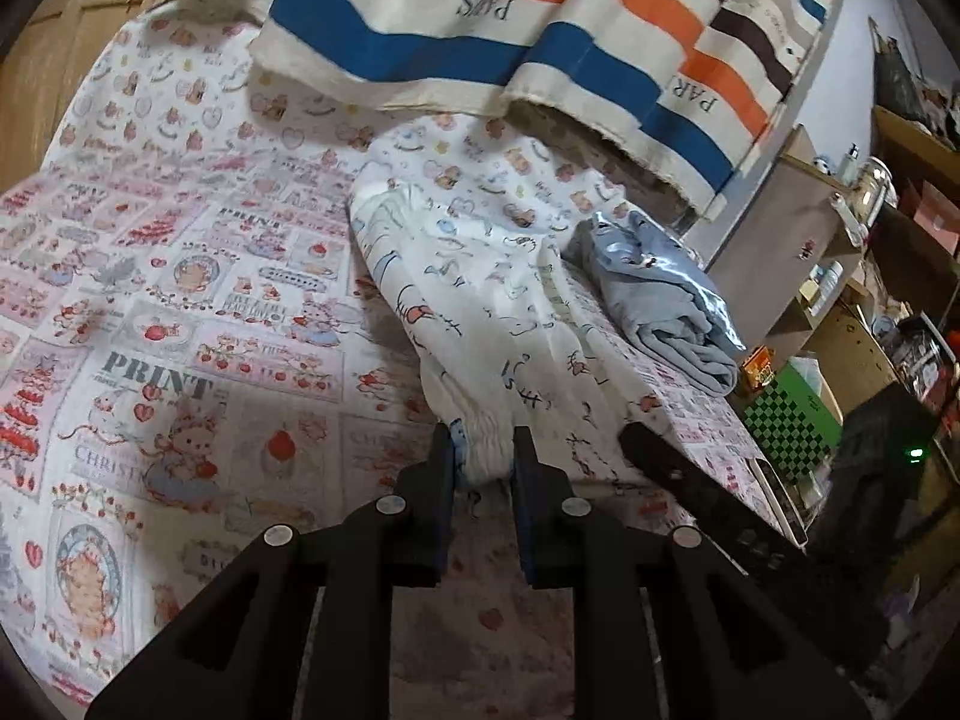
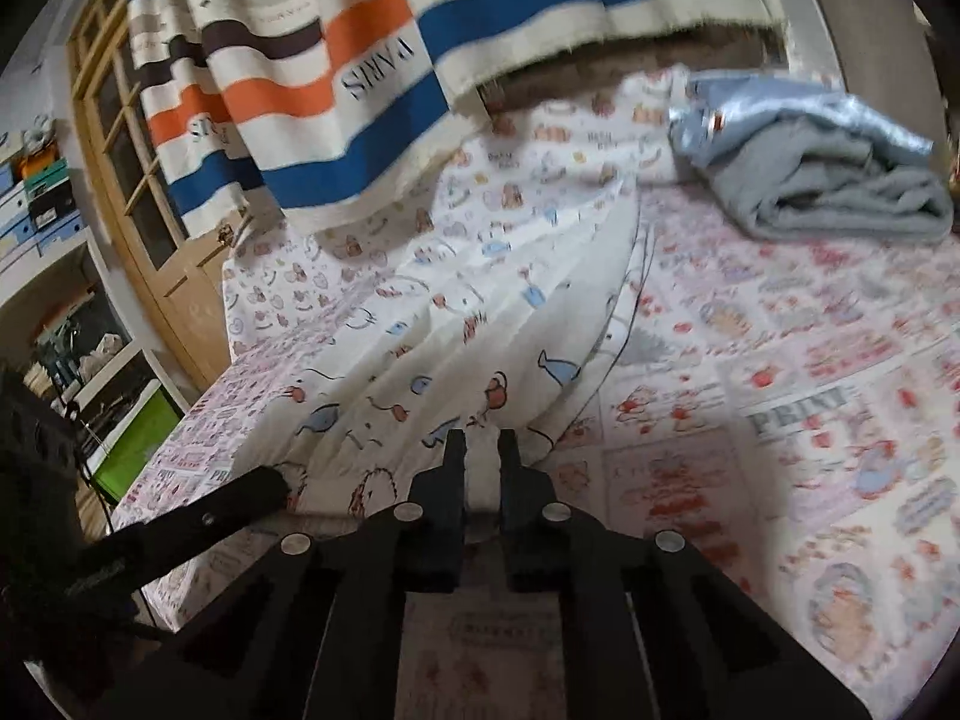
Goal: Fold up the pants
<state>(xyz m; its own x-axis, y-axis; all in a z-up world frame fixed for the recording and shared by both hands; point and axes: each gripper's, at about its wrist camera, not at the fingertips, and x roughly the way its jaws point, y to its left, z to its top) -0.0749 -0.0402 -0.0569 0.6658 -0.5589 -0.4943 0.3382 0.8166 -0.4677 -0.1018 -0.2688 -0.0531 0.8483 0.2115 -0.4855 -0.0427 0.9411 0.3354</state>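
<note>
Left wrist — pants (image 1: 498, 300) on bedsheet (image 1: 180, 276)

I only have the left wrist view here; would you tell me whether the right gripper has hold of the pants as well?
Observer: Yes, the right gripper is shut on the near edge of the white printed pants, with cloth between its fingers.
Operator: Thank you. How does the fabric lie in front of it?
Observer: It runs away from the fingers in long pleat-like folds toward the striped curtain.
Operator: And what is on that gripper's far left?
Observer: A wooden glazed door, with shelves of boxes beside it.
</note>
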